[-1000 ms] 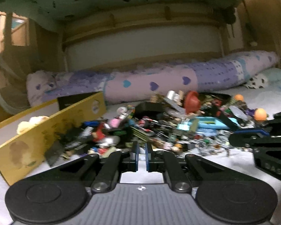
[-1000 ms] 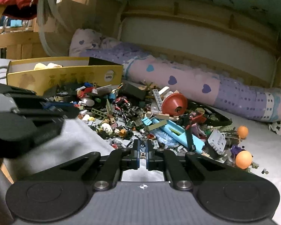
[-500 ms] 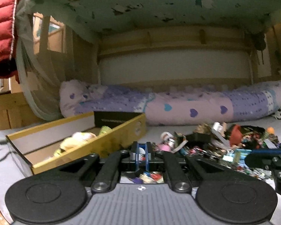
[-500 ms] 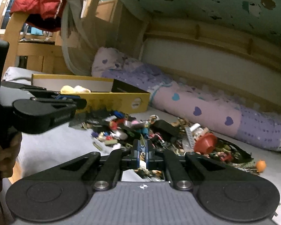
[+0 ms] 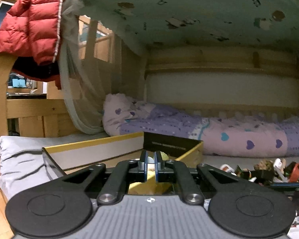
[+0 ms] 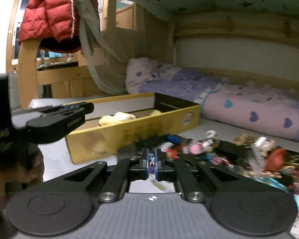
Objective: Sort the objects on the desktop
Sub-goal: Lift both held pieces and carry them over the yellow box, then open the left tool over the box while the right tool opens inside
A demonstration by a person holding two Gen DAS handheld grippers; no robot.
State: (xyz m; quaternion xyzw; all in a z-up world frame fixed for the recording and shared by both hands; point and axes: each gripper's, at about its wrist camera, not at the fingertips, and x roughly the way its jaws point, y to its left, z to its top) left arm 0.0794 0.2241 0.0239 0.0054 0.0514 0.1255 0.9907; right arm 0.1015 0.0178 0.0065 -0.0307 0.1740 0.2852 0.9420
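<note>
My left gripper (image 5: pixel 150 167) is shut and I make out nothing between its pads. It points level over the open yellow cardboard box (image 5: pixel 93 149), where pale yellow plush toys (image 6: pixel 117 117) lie. In the right wrist view the left gripper (image 6: pixel 87 107) hangs above the box's (image 6: pixel 129 133) near left end. My right gripper (image 6: pixel 151 163) is shut on a small blue piece (image 6: pixel 151 162). It hovers over the near edge of the pile of small toys and bricks (image 6: pixel 219 151). That pile (image 5: pixel 269 171) sits low at the right of the left wrist view.
All of this lies on a grey bed sheet (image 6: pixel 55 155). A rolled purple and pink quilt (image 5: pixel 229 139) runs along the back. A red down jacket (image 5: pixel 33 25) hangs on the wooden bed frame (image 6: pixel 28 69) at the left, beside a mosquito net (image 5: pixel 77 99).
Both grippers have risen and swung left, away from the pile and toward the yellow box. The box now fills the middle of the left wrist view. Neither pair of jaws has moved.
</note>
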